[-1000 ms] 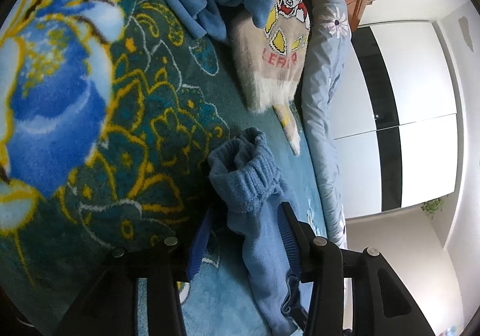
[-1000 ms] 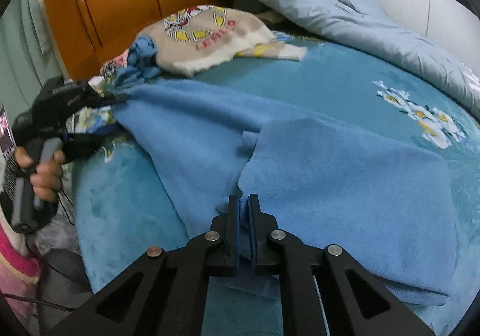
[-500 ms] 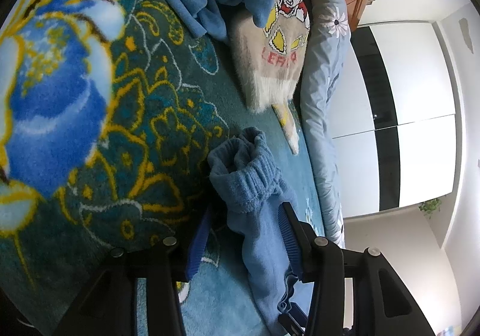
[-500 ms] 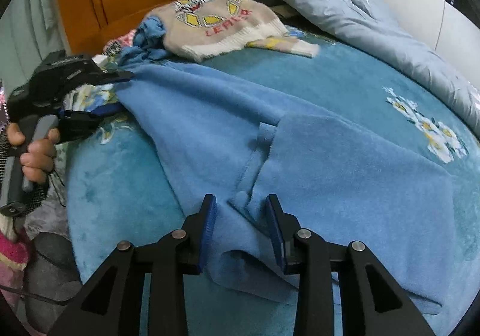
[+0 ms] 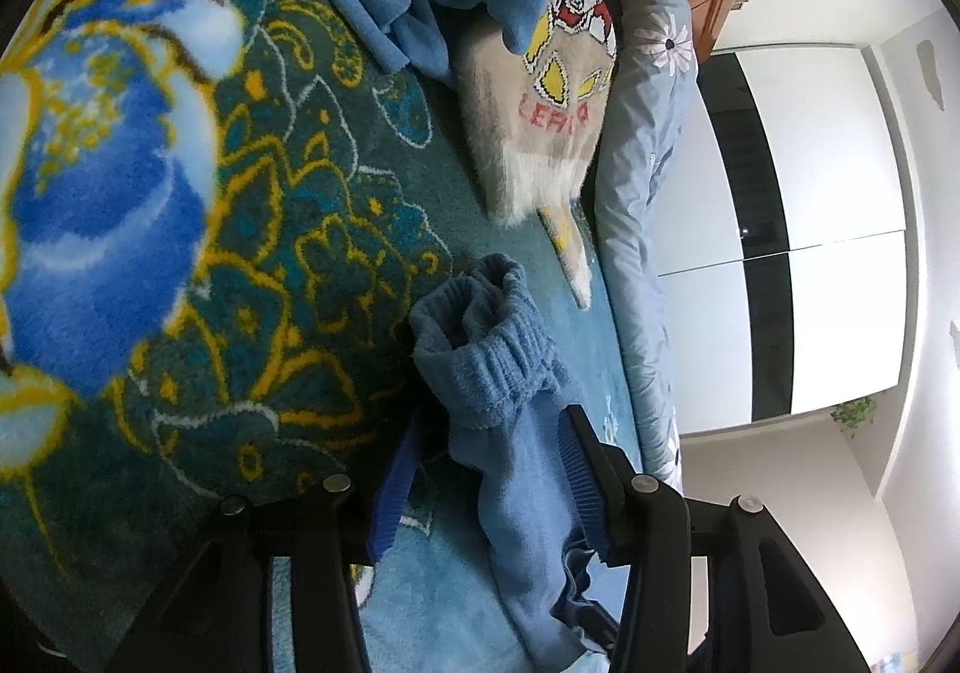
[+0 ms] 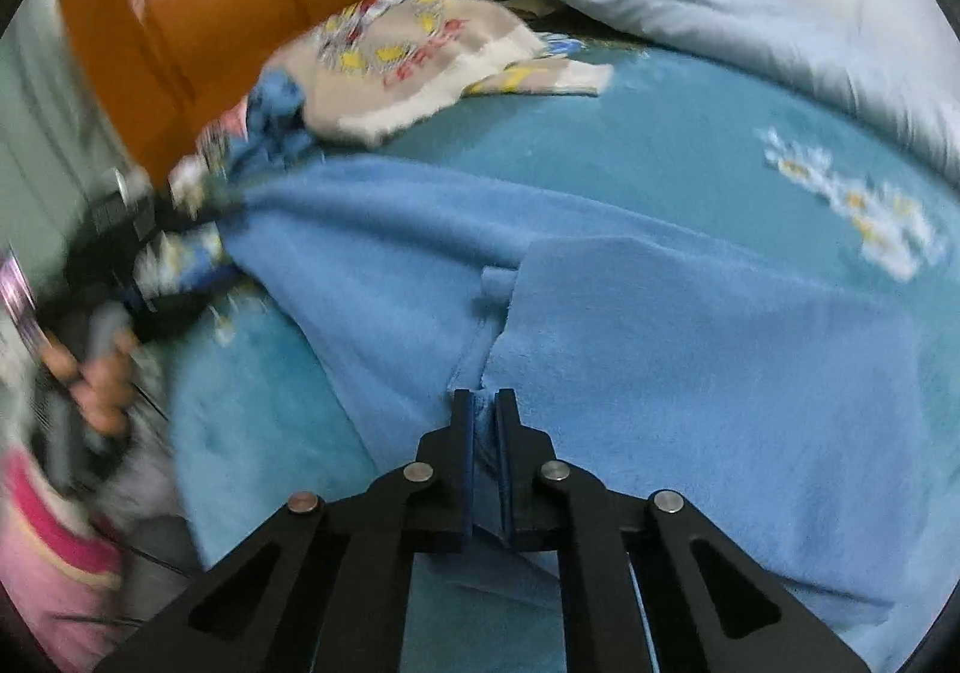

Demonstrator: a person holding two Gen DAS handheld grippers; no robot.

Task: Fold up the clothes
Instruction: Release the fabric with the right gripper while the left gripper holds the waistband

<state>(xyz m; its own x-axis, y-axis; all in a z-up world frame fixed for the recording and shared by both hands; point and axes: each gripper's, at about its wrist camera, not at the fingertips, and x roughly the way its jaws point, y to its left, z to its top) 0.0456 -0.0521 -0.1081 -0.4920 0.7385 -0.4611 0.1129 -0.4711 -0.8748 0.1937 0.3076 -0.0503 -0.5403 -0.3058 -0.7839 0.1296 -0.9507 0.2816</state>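
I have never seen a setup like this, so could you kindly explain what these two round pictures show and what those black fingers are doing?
There is no robot here: a person holds a hand-operated gripper in each hand, with a fisheye camera on each looking along its two fingers. Both look over a bed with a teal blanket.

In the left wrist view, the left gripper stands open around the ribbed cuff of the blue fleece garment; one pad touches it, but it is not pinched.

In the right wrist view, the right gripper has just closed, and is shut on a fold of that garment. A beige patterned sweater lies near the wooden headboard.
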